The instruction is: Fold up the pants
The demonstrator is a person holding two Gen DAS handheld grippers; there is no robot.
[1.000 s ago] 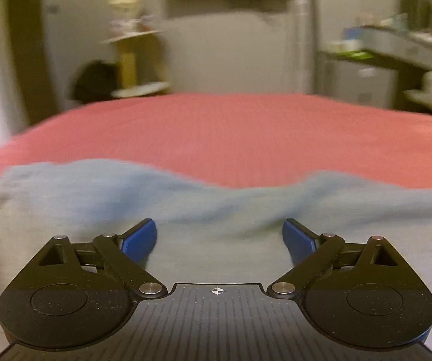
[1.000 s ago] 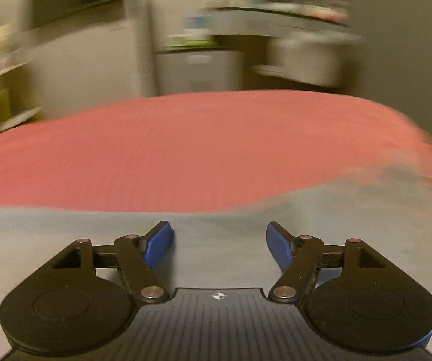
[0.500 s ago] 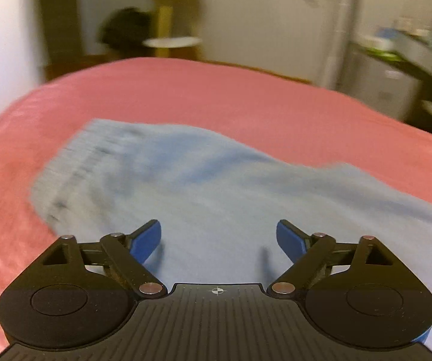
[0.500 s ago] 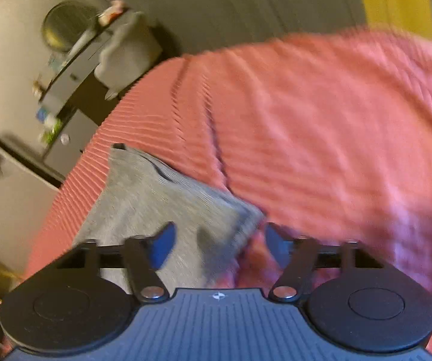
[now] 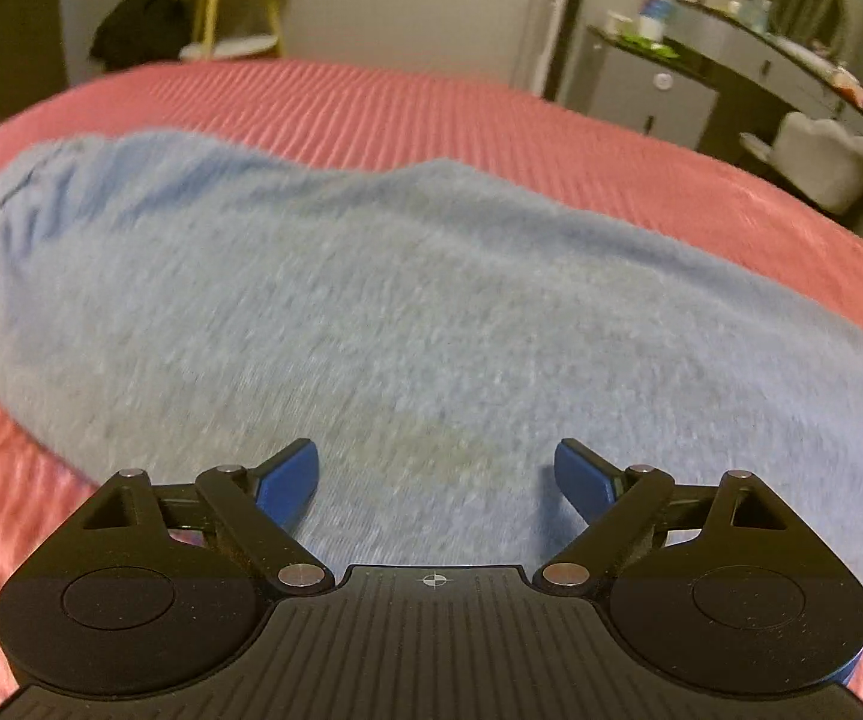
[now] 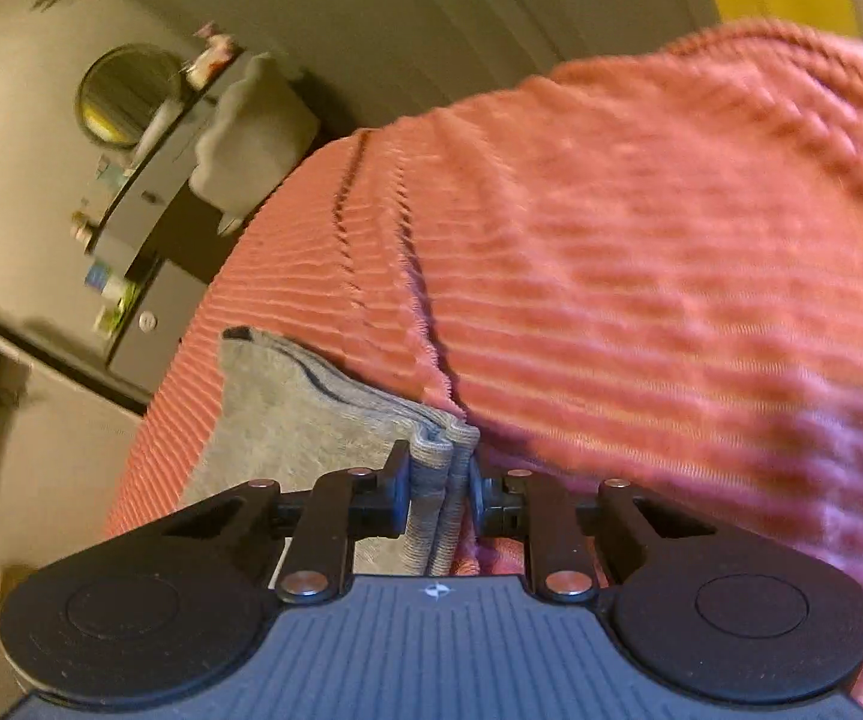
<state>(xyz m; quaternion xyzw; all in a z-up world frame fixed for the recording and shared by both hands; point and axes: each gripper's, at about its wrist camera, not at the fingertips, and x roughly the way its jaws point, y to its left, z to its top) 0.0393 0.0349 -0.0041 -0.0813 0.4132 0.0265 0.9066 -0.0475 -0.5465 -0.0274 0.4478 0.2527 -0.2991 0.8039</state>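
Note:
Grey-blue pants (image 5: 407,300) lie flat across a pink ribbed bedspread (image 5: 371,102). In the left wrist view my left gripper (image 5: 436,474) is open, its blue fingers spread just above the middle of the cloth. In the right wrist view my right gripper (image 6: 439,483) is shut on the stacked cuff ends of the pants (image 6: 293,408), pinching several ribbed layers between the fingers. The bedspread (image 6: 641,276) fills the rest of that tilted view.
A grey dresser (image 5: 701,78) with small items and a white cushioned seat (image 5: 821,156) stand past the bed's right side. A yellow shelf (image 5: 233,6) and a dark bundle (image 5: 137,30) stand at the far left wall.
My right gripper has closed on the pants' cuff end; it was open before. My left gripper has moved lower and closer over the pants, still open.

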